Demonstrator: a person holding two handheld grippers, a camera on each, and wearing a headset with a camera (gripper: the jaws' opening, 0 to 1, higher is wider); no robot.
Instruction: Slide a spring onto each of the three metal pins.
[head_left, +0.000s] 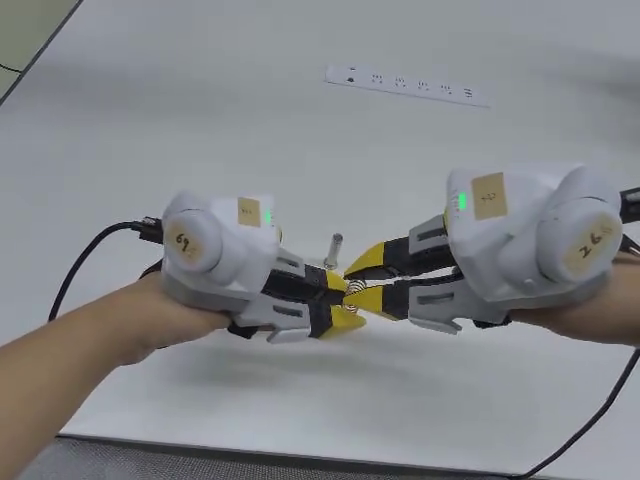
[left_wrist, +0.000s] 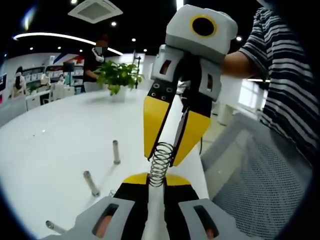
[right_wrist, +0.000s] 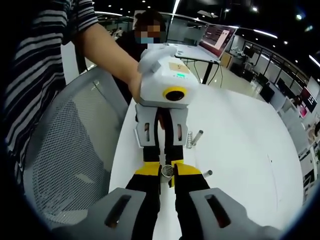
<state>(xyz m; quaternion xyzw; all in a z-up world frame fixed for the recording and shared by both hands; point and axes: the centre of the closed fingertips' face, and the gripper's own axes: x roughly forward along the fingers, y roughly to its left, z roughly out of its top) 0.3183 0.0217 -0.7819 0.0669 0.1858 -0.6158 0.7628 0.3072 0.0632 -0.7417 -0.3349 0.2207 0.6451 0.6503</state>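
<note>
A small steel spring (head_left: 352, 297) hangs just above the white table, between the two grippers, which meet tip to tip. My left gripper (head_left: 343, 303) comes in from the left and my right gripper (head_left: 360, 288) from the right. In the left gripper view the spring (left_wrist: 160, 164) has its lower end in my left gripper (left_wrist: 150, 182) and its upper end pinched in the right gripper (left_wrist: 162, 149). In the right gripper view the spring (right_wrist: 166, 171) sits at the right gripper's tips (right_wrist: 167, 175). One metal pin (head_left: 336, 246) stands behind the tips. Three pins (left_wrist: 116, 151) (left_wrist: 91, 183) (left_wrist: 54, 227) stand in a row.
A white power strip (head_left: 405, 85) lies at the far side of the table (head_left: 200, 120). The table's front edge runs close below the hands. A grey mesh chair (left_wrist: 260, 170) stands beside the table. A second coil (right_wrist: 189, 140) stands next to a pin (right_wrist: 198, 136).
</note>
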